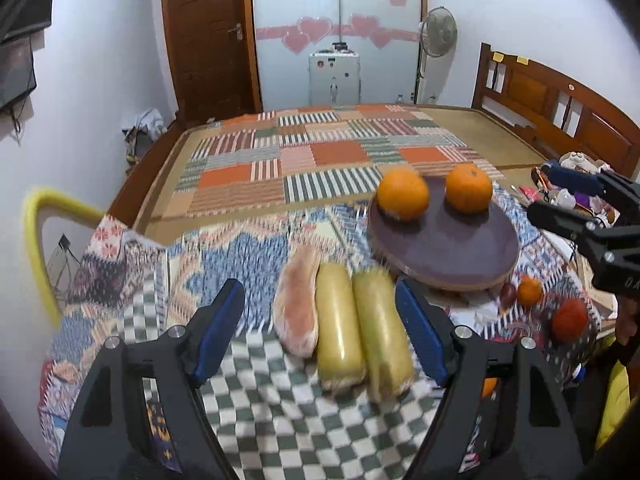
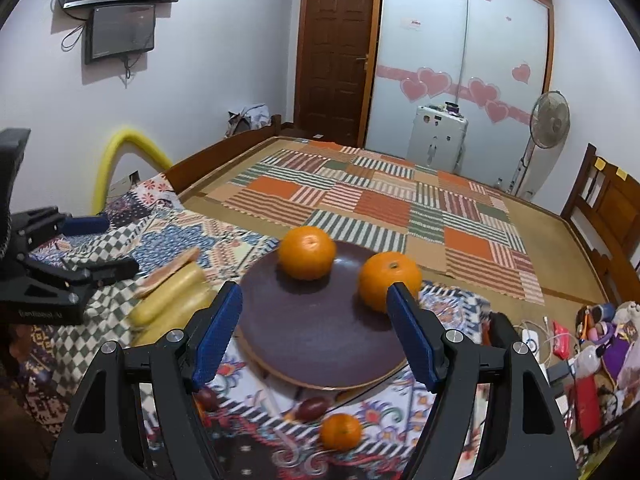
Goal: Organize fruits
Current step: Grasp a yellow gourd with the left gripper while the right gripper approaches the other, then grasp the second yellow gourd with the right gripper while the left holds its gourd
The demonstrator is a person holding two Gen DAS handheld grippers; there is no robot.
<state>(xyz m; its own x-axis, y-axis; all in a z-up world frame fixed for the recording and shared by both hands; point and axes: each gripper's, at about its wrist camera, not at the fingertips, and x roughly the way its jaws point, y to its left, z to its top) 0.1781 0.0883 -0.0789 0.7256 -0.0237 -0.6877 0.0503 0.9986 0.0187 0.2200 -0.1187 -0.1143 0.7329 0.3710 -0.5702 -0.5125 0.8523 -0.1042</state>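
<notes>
A dark purple plate (image 1: 460,248) (image 2: 320,336) holds two big oranges (image 1: 403,194) (image 1: 469,188), also in the right wrist view (image 2: 307,253) (image 2: 389,281). My left gripper (image 1: 320,320) is open above two yellow-green rolls (image 1: 340,324) (image 1: 382,328) and a pink one (image 1: 297,300) on the checked cloth. My right gripper (image 2: 316,320) is open and empty over the plate. A small orange (image 2: 341,432) (image 1: 529,290) and dark red fruits (image 2: 313,408) (image 2: 207,398) lie in front of the plate. A red fruit (image 1: 569,318) lies at the right.
A patterned cloth (image 1: 240,248) covers the table. Behind it is a bed with a patchwork mat (image 1: 320,160). Clutter (image 2: 592,340) lies at the table's right side. A yellow-padded chair back (image 1: 36,232) stands on the left.
</notes>
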